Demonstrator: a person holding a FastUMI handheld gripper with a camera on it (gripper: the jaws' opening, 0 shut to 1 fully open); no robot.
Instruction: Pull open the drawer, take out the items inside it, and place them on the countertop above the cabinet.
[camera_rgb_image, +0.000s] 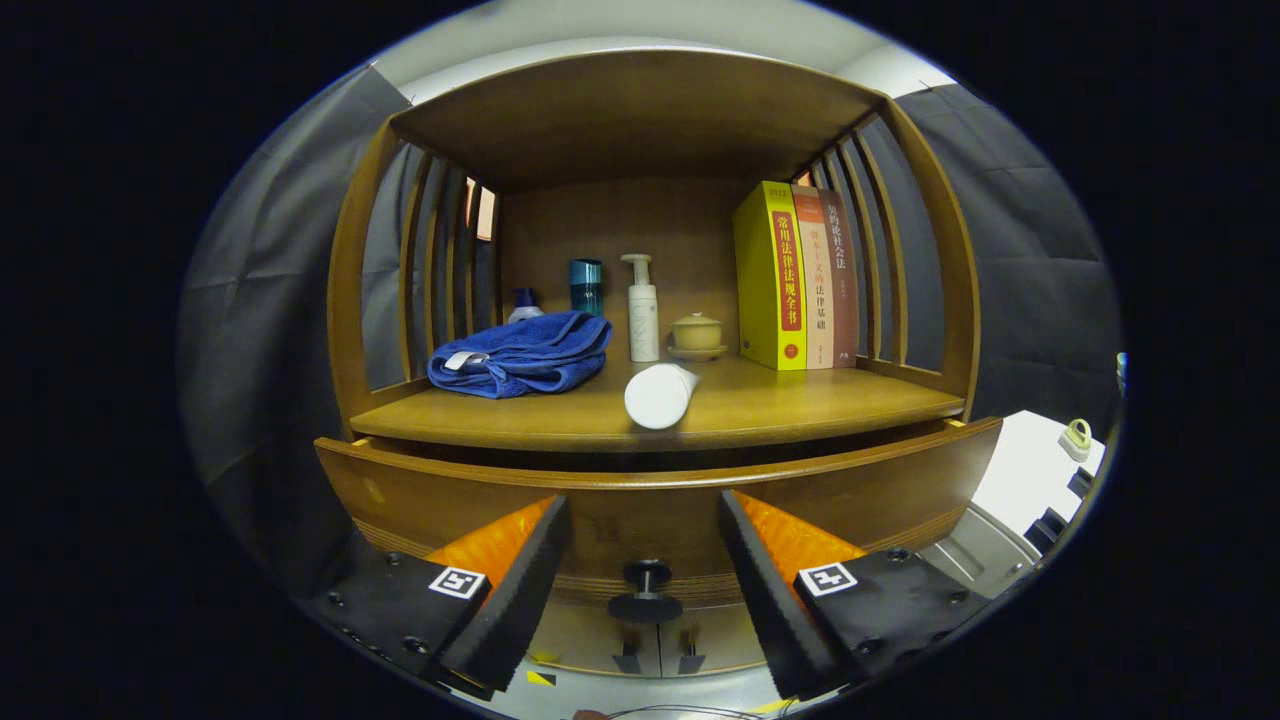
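the gripper (645, 590) is spread wide, holding nothing, with the drawer (640, 500) knob (646, 590) between its fingers, untouched. the drawer front stands out a little from the cabinet. on the countertop (800, 405) above lie a white tube (660, 395) and a blue towel (525, 355).

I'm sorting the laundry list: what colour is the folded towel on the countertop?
Blue; the towel shows clearly in the gripper view, beyond the open gripper.
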